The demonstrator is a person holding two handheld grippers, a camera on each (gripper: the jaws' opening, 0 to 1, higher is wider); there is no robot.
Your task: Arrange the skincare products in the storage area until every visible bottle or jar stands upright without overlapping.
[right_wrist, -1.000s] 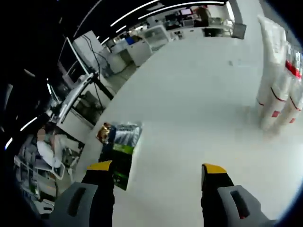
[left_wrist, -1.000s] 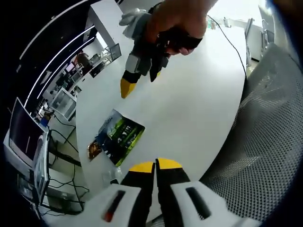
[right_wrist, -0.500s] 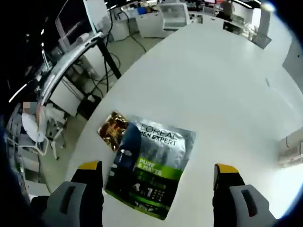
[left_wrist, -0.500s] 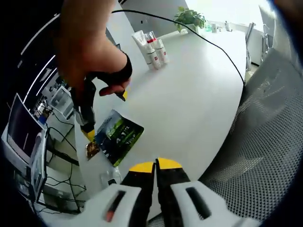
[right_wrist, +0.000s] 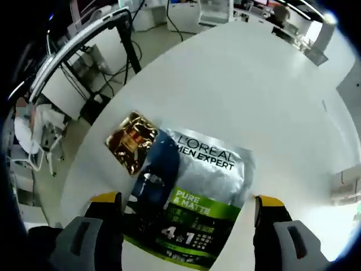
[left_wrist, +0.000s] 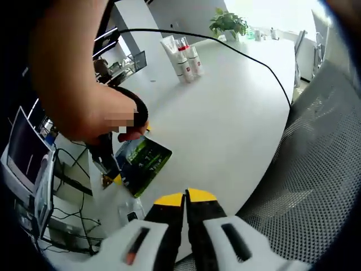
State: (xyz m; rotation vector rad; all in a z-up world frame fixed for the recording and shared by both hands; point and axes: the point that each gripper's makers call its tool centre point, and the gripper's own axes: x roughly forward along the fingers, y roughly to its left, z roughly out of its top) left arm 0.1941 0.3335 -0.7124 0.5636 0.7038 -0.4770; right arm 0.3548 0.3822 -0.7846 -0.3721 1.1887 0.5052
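A flat silver and green face-mask sachet (right_wrist: 194, 200) lies on the white table (right_wrist: 265, 96), partly over a small gold sachet (right_wrist: 131, 142). My right gripper (right_wrist: 187, 200) hovers low over it, open, one yellow tip at each side of the pack. In the left gripper view a hand holds that right gripper (left_wrist: 131, 155) above the sachet (left_wrist: 144, 164). Several white and red skincare tubes (left_wrist: 183, 55) stand upright together at the far end of the table. My left gripper (left_wrist: 185, 197) stays at the near table edge, its tips pressed together on nothing.
A grey mesh chair back (left_wrist: 316, 169) rises at the right of the left gripper view. A black cable (left_wrist: 265, 62) runs across the table (left_wrist: 237, 124). A potted plant (left_wrist: 228, 21) stands far off. Desks, monitors and chairs (right_wrist: 51, 84) crowd the floor beyond the table edge.
The right gripper has come down and closer over the sachet, which looms larger between its tips. The left gripper has stayed put and shut.
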